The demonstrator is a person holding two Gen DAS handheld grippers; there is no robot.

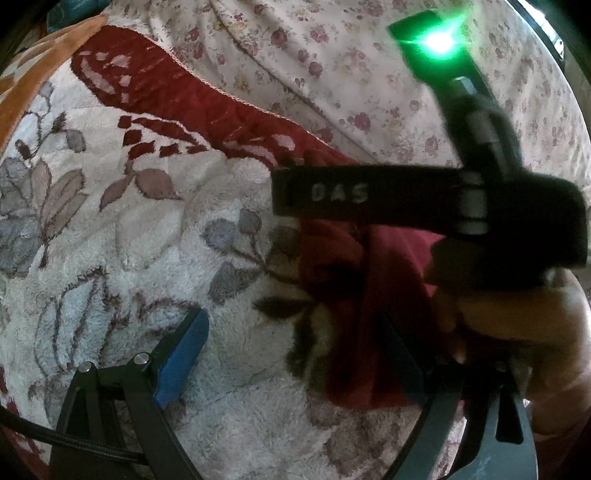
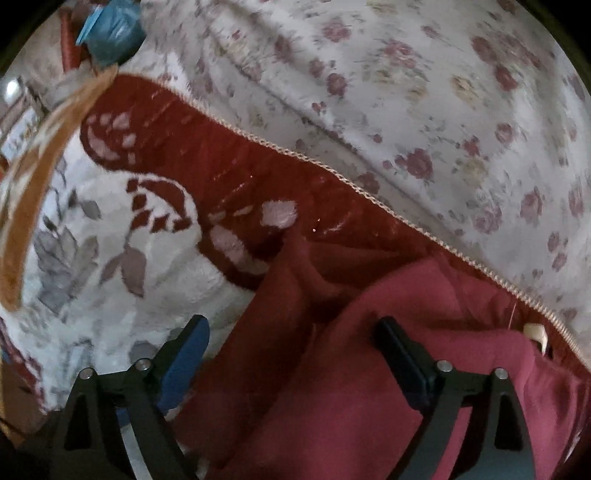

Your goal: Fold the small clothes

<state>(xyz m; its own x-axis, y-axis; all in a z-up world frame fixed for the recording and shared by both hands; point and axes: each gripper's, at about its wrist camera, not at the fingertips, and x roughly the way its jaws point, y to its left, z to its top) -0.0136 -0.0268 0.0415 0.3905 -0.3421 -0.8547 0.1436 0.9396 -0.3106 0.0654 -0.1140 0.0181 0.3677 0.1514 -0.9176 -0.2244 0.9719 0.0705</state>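
A dark red small garment lies crumpled on a fluffy white blanket with grey leaves and a red border. In the right wrist view my right gripper is open, its jaws wide apart over the garment's left part, with cloth lying between the blue fingers. In the left wrist view my left gripper is open above the blanket, beside the garment's left edge. The other gripper's black body with a green light and the hand holding it cover the right side there.
A white sheet with pink roses lies behind the blanket's stitched red border. An orange-edged cloth and a teal bundle sit at the far left. A small cream object shows by the garment's right edge.
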